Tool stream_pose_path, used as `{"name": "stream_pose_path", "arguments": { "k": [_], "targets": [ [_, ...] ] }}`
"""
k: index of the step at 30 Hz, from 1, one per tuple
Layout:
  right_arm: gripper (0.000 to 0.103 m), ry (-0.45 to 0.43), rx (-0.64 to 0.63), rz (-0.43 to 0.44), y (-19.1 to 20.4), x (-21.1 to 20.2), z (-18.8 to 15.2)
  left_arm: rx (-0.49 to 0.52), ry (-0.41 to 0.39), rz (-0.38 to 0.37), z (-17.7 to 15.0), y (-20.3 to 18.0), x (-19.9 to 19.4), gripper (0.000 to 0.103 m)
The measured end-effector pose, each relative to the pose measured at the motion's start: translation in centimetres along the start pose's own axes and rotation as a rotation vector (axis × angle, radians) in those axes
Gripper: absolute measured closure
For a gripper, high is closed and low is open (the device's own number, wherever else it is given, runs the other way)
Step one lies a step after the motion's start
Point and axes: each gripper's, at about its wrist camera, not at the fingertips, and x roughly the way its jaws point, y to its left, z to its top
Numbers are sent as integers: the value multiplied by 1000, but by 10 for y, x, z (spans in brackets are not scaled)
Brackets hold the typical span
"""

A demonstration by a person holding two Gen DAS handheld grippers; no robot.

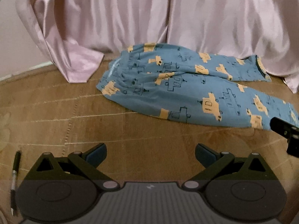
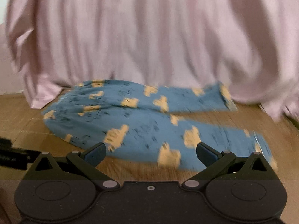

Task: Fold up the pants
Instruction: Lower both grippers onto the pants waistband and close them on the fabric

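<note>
Blue cotton pants with tan prints (image 1: 186, 91) lying unfolded on brown wooden floor (image 1: 74, 115) | left gripper (image 1: 150, 154) hovering spread wide, empty | right gripper (image 2: 151, 153) gaping too, seemingly just short of the cloth in a blurred view

Blue pants (image 1: 186, 91) printed with tan vehicles lie spread on a brown quilted surface (image 1: 84, 115), waistband to the left, two legs splayed right. Behind the pants, a pink satin curtain (image 1: 80, 63) drapes its hem onto the same surface. Well left of the pants, a pen (image 1: 15, 177) rests near the front edge.
</note>
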Motion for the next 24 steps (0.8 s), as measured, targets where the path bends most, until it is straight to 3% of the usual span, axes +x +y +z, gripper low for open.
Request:
{"name": "stream_pose_path", "arguments": {
  "k": [4,10,13,18,24],
  "targets": [
    [1,-32,-129,-5,-10,33,43,-64,67,-34,29,1,9,0],
    [1,-26,-27,38,-17,107,94,-59,60,65,88,5,29,0],
    [1,22,-3,76,-15,138,94,-56,64,99,120,12,46,0],
    [1,-121,3,141,-20,143,68,-45,34,89,153,19,89,0],
    [1,-175,-12,203,-19,165,55,40,-41,43,169,10,135,0]
  ]
}}
